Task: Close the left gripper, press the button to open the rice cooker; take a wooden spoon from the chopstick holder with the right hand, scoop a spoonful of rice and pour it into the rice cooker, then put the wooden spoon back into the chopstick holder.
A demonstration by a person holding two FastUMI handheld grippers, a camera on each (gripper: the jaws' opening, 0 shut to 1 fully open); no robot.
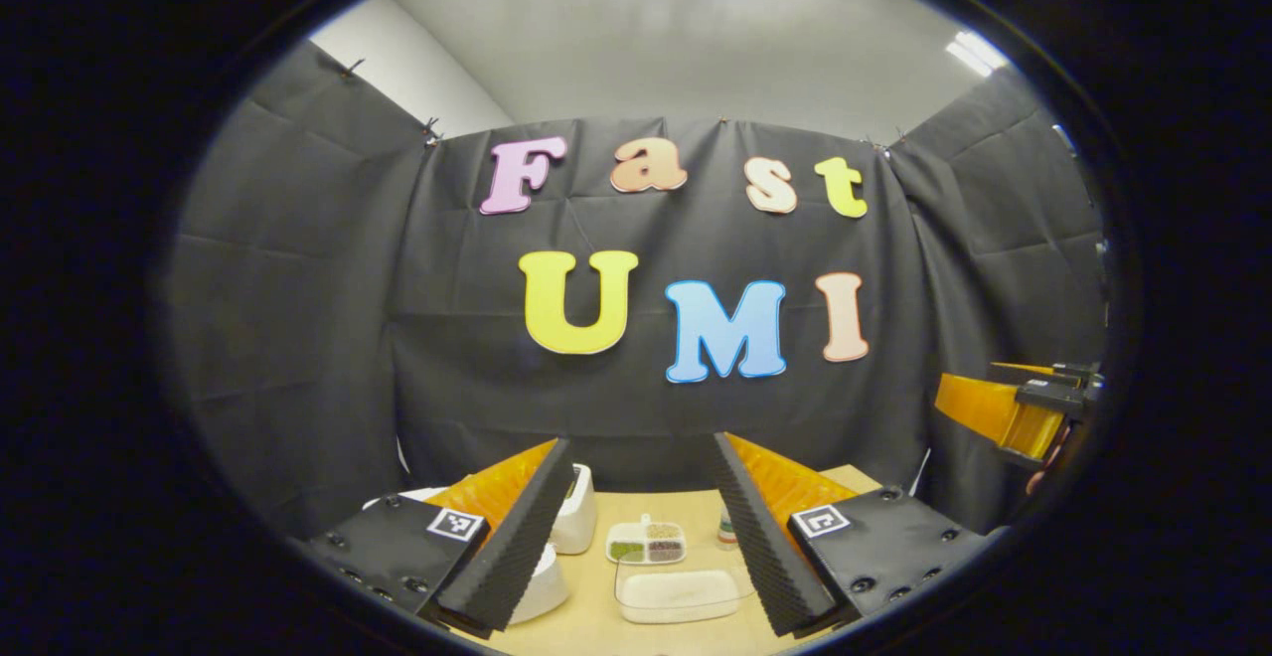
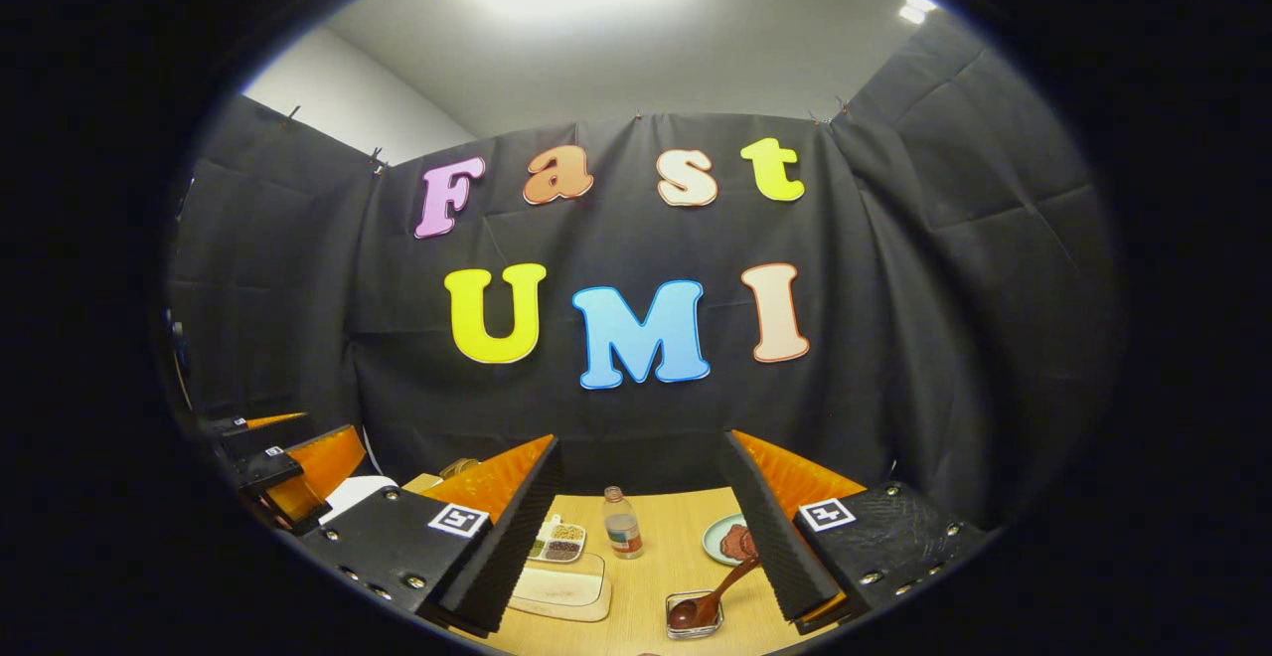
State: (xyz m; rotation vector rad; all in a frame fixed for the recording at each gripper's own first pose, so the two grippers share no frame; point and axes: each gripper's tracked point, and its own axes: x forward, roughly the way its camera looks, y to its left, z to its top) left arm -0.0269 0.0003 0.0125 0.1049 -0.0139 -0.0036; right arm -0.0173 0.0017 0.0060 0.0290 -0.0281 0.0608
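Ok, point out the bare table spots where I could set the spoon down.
Bare wood lies between the bottle and the plate, running forward to between the rice tray and the spoon holder. Crowded: the left side, where rice tray, divided grain dish and rice cooker sit close together.

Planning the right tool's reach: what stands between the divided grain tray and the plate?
A small bottle stands between divided grain tray and plate, in the right gripper view.
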